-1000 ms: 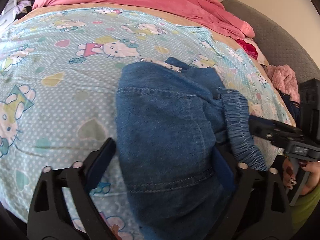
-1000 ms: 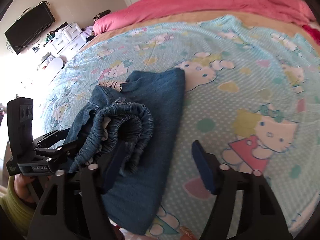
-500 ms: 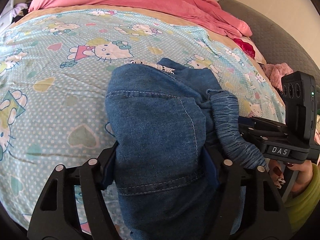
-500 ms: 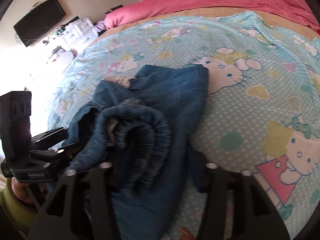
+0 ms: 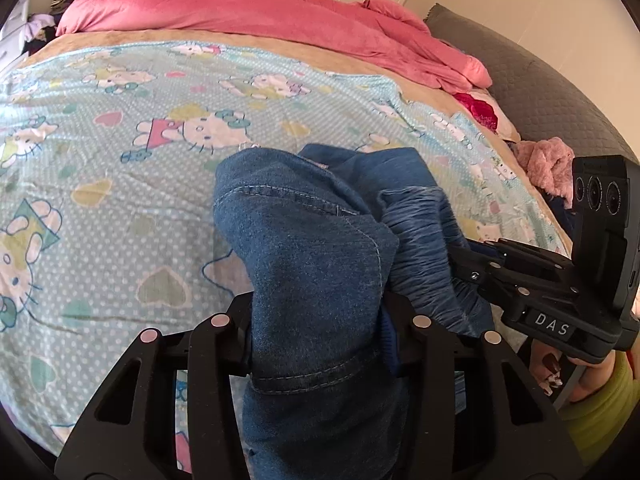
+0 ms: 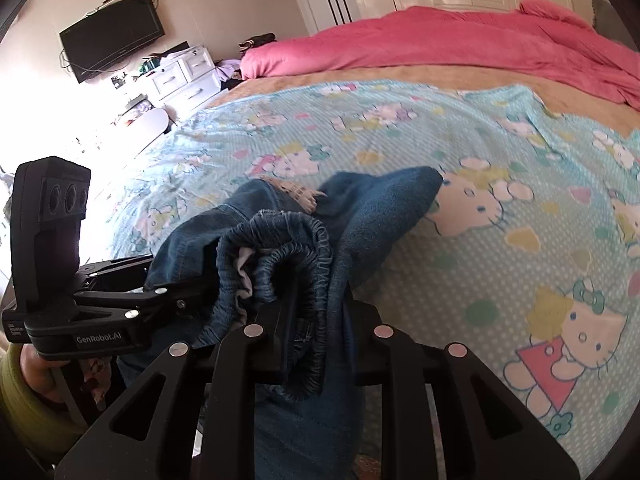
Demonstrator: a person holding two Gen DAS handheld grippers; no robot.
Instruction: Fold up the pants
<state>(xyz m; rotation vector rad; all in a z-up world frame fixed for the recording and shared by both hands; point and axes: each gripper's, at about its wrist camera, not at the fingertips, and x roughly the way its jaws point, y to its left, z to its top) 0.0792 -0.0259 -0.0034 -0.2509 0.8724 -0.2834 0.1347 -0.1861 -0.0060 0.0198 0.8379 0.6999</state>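
Blue denim pants lie bunched near the front edge of the bed. In the left wrist view my left gripper has a thick fold of the seat and leg between its fingers; its jaws are closing and the pads press the denim in. The right gripper reaches in from the right at the elastic waistband. In the right wrist view my right gripper is closing on that gathered waistband, pinched between its pads. The left gripper grips the pants from the left.
The bed carries a light blue cartoon-cat sheet, with a pink duvet heaped along the far side. A grey headboard and a pink fuzzy cloth are at the right. White drawers and a wall TV stand beyond the bed.
Both grippers' jaws have narrowed from wide apart until they squeeze the denim. The right gripper moved over the waistband, and the pants have bunched up between the two grippers.
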